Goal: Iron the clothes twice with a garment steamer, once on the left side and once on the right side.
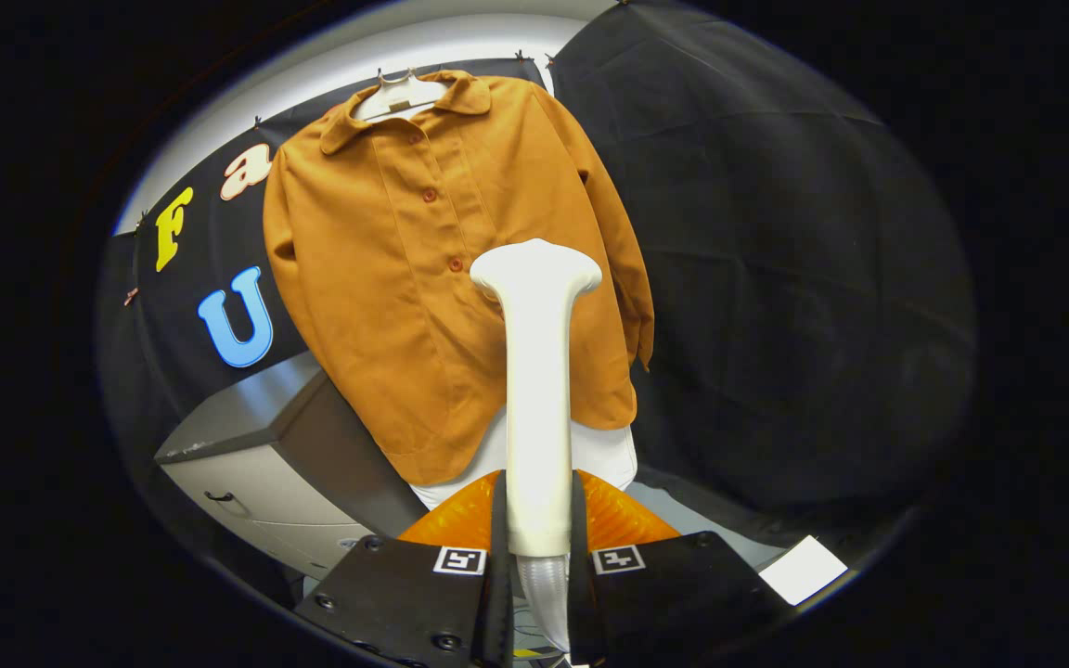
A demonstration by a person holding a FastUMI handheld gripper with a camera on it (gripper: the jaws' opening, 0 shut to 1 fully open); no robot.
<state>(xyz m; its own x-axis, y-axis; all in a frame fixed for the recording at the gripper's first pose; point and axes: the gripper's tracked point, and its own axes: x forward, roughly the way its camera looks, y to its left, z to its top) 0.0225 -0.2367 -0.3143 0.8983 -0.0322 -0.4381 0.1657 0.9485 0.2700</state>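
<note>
Black cloth point(776, 232) hangs as the booth wall, creased, pinned up with small clips along its top edge. Above it, a pale, evenly lit wall point(423, 42). Lower left stands a grey cabinet point(256, 464) with a dark drawer handle. Pale grey floor point(683, 515) beneath, a white sheet point(804, 569) lying on it.

We see the garment steamer point(535, 371) standing upright between the two fingers of the hand-held gripper point(535, 566), both fingers pressed on its handle, its hose running down below them. Beyond the fingers the shirt point(423, 278) hangs on a hanger point(400, 93) against the booth wall point(776, 278). The steamer's head sits in front of the shirt's lower right half, just right of the button line. Left of the shirt and lower, a cabinet point(256, 464) stands by the wall.
</note>
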